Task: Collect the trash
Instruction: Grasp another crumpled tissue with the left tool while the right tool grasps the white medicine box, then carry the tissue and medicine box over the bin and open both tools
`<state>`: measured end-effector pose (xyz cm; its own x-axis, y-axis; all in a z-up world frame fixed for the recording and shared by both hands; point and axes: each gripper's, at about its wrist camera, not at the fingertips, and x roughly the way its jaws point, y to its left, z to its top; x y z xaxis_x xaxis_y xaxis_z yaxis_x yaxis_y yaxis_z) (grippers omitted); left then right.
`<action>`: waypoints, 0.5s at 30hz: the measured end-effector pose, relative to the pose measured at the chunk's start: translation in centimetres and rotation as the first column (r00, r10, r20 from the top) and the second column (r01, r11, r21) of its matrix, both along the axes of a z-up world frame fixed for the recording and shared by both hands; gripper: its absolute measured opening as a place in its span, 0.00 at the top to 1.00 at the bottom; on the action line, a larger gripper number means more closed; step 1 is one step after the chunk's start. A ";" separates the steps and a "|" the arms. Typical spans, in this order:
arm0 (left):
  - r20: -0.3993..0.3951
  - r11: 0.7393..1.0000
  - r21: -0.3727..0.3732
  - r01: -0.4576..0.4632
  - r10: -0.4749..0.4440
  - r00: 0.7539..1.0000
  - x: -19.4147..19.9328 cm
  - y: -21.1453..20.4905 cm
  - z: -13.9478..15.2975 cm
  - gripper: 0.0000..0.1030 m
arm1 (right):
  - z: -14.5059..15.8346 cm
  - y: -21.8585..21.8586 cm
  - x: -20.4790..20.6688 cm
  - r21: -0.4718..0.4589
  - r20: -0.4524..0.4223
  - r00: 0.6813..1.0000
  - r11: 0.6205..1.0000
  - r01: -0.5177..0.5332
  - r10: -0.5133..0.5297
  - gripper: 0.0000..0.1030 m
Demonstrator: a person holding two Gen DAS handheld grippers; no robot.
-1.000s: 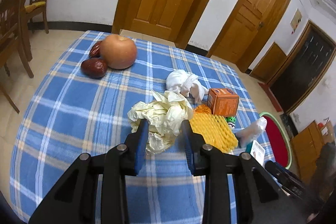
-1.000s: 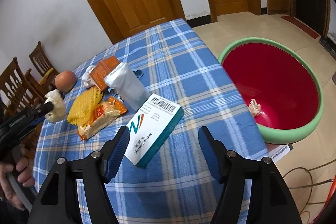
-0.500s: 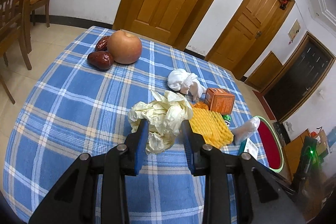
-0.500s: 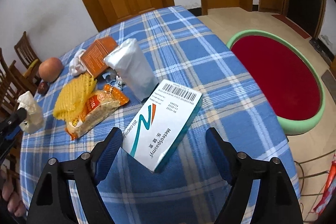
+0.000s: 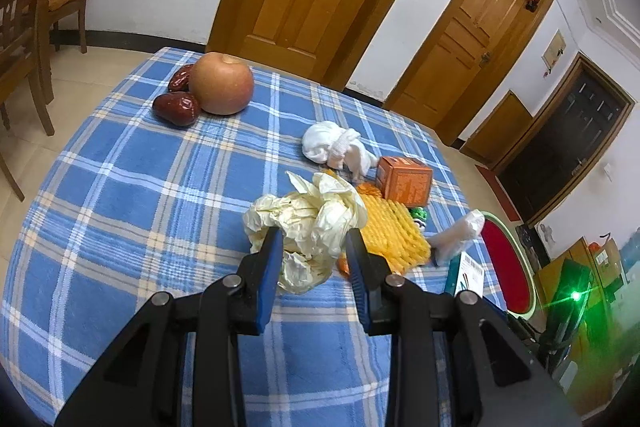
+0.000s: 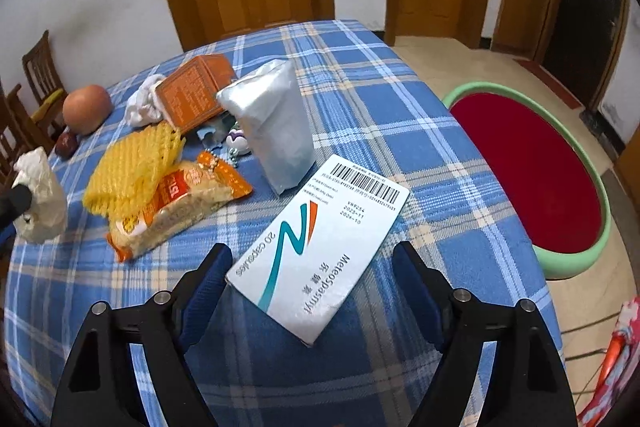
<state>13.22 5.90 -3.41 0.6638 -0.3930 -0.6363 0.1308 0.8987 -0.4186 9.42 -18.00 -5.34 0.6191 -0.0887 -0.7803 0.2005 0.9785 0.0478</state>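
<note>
My left gripper (image 5: 314,247) is shut on a crumpled cream paper wad (image 5: 308,219), which also shows at the left edge of the right wrist view (image 6: 38,195). My right gripper (image 6: 312,267) is open, its fingers either side of a white medicine box (image 6: 320,239) lying on the blue plaid table (image 6: 360,99). Other litter lies there: a yellow foam net (image 6: 128,163), an orange snack packet (image 6: 176,207), a silver pouch (image 6: 272,127), an orange carton (image 6: 196,91) and a white tissue (image 5: 336,147).
A green-rimmed red basin (image 6: 532,167) stands on the floor to the right of the table. An apple (image 5: 221,83) and red dates (image 5: 178,107) sit at the far left of the table. Wooden chairs (image 5: 36,7) stand at the left.
My right gripper has moved in toward the medicine box, which now lies between its fingers. My left gripper still holds the paper wad and has lifted slightly.
</note>
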 end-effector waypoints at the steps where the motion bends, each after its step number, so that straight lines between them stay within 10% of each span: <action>1: 0.002 1.000 0.002 0.004 -0.004 1.000 -0.1 -0.2 0.1 0.69 | 0.1 -0.2 -0.3 -0.002 0.006 1.000 1.000 0.002 -0.002 0.34; 15: 0.021 0.993 0.019 0.113 -0.113 0.993 -1.8 -5.1 2.1 0.69 | 1.7 -4.7 -4.6 0.152 0.105 0.994 0.988 -0.038 0.022 0.36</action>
